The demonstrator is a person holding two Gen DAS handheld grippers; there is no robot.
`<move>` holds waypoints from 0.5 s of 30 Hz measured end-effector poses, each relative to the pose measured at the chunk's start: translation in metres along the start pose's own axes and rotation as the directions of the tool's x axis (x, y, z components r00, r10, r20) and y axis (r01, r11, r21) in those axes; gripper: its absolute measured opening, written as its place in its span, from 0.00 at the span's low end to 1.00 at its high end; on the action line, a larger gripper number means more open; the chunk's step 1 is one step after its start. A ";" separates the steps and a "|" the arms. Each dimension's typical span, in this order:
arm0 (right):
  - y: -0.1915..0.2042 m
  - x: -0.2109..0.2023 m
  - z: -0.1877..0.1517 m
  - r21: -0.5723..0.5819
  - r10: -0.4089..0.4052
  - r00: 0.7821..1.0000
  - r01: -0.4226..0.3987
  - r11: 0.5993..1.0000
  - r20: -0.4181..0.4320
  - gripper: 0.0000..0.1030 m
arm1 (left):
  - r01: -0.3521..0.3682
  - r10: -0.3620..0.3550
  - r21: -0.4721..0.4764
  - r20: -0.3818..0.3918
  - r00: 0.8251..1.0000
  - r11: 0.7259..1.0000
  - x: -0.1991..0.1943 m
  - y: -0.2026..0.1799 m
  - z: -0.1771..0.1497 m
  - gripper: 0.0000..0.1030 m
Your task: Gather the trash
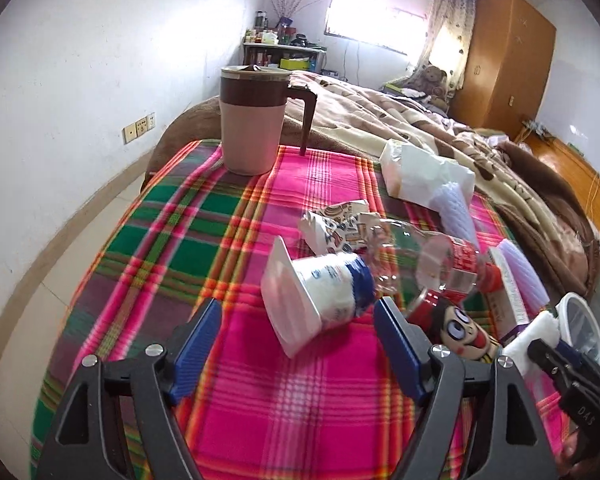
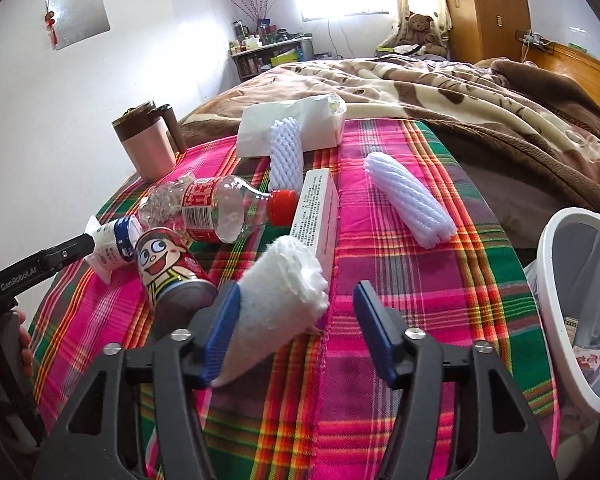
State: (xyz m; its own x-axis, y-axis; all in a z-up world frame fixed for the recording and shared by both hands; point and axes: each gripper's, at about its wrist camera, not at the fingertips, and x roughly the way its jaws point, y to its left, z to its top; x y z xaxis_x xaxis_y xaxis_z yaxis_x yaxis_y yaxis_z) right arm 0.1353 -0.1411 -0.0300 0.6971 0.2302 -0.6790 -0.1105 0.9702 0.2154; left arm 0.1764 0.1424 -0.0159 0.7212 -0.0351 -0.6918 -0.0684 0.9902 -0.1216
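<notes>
Right hand-held gripper (image 2: 294,320): jaws partly spread, not pinching. A rolled white foam pad (image 2: 278,296) lies between them, touching the left blue pad; the right pad stands clear of it.

Left hand-held gripper (image 1: 298,344): jaws spread, empty. A tipped yogurt cup (image 1: 316,296) lies just ahead of the gap.

Beside the right hand-held gripper, to its right: white trash bin (image 2: 560,300), lined, off the edge of the plaid cloth (image 2: 380,360).

Just ahead, left of the foam pad: cartoon-printed can (image 2: 168,268), lying down. Beyond it: clear plastic bottle (image 2: 220,208) with red cap, a long carton (image 2: 318,216), two white foam net sleeves (image 2: 408,204).

Farther: white paper bag (image 2: 292,124); lidded pink mug (image 2: 148,144), upright, probably not trash.

Risks: closing off-centre could roll the soft pad out sideways or snag the cloth. The left grip may crush the cup or knock the bottle.
</notes>
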 end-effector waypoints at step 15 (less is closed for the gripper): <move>0.005 0.003 0.004 -0.003 0.014 1.000 -0.014 1.000 0.012 0.24 | 0.064 -0.062 0.020 -0.067 0.996 0.998 0.042 0.007 0.019 0.81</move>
State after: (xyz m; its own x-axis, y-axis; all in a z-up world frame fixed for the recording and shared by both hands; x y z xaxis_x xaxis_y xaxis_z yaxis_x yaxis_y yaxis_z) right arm 0.1396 -0.1358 -0.0275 0.7038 0.2424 -0.6678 -0.1218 0.9672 0.2228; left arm 0.2199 0.1501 -0.0323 0.6766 -0.1056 -0.7287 -0.0083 0.9885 -0.1510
